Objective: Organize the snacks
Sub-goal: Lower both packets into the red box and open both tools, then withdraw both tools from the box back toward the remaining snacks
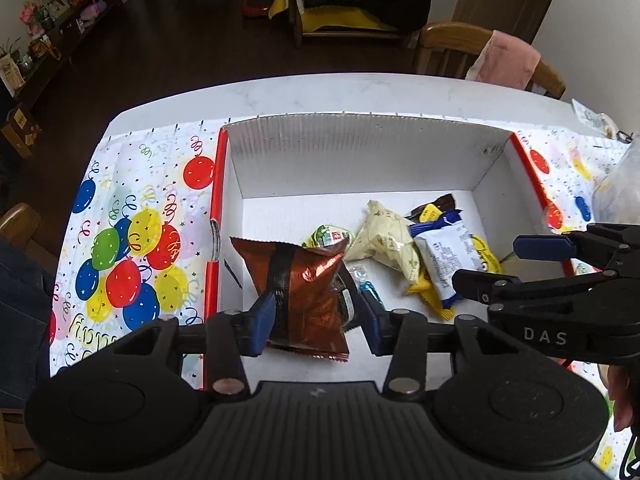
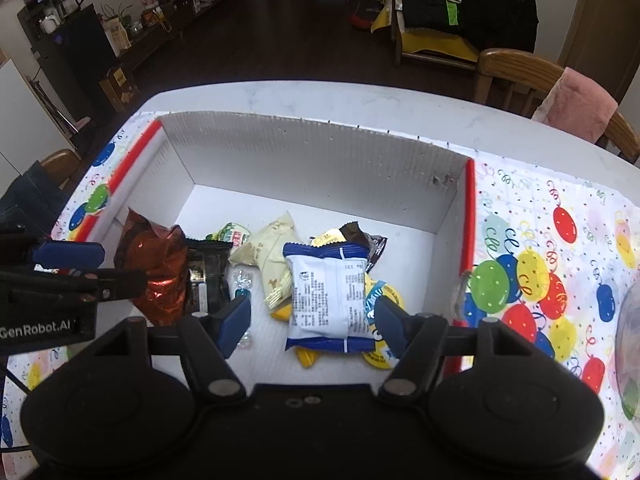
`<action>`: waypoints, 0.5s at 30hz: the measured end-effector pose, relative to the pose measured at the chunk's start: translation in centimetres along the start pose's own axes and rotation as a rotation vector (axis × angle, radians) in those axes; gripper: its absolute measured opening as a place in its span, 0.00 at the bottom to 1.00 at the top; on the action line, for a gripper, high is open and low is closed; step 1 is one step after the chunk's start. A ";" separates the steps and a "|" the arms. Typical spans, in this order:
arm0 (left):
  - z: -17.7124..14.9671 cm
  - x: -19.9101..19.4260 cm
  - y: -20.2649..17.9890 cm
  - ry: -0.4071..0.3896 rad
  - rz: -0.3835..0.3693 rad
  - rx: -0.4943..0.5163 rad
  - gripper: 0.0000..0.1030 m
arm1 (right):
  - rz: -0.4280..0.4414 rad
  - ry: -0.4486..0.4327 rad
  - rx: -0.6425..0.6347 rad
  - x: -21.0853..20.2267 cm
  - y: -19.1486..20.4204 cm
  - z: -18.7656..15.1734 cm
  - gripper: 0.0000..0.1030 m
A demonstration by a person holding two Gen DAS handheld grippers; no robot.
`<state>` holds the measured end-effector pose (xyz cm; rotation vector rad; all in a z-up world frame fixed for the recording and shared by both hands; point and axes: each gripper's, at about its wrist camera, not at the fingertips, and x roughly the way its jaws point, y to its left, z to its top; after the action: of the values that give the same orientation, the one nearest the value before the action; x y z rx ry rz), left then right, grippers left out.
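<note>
- Snacks lie in a white box (image 2: 320,152): a copper foil bag (image 1: 304,280) at its left side, a white-and-blue packet (image 2: 330,292) toward its right.
- The left gripper (image 1: 316,320) is spread wide, straddling the copper foil bag without pinching it.
- The right gripper (image 2: 312,320) is released, its fingers either side of the white-and-blue packet.

A copper foil bag (image 1: 306,292), cream pouch (image 1: 386,242) and white-blue packet (image 1: 444,264) lie in the white box (image 1: 352,152).

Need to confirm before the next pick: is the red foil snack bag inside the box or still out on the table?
Inside. The red foil bag lies on the floor of the white box, at its left wall, between the left gripper jaws.
</note>
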<state>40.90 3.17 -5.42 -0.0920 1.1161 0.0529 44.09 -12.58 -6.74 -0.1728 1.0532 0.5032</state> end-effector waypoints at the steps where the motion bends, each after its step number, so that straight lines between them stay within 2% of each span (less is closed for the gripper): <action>1: -0.1 -0.3 -0.1 -0.005 -0.004 0.001 0.43 | 0.002 -0.006 0.003 -0.4 0.1 -0.1 0.66; 9: -1.4 -3.3 -0.3 -0.067 -0.024 0.020 0.44 | 0.034 -0.073 0.034 -4.0 0.3 -1.3 0.74; 15: -2.8 -5.8 -0.3 -0.120 -0.038 0.035 0.48 | 0.070 -0.127 0.048 -7.0 1.2 -2.6 0.78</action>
<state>35.85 2.60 -1.42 -0.0771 0.9942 0.0049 38.69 -14.68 -1.86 -0.0610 0.9489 0.5452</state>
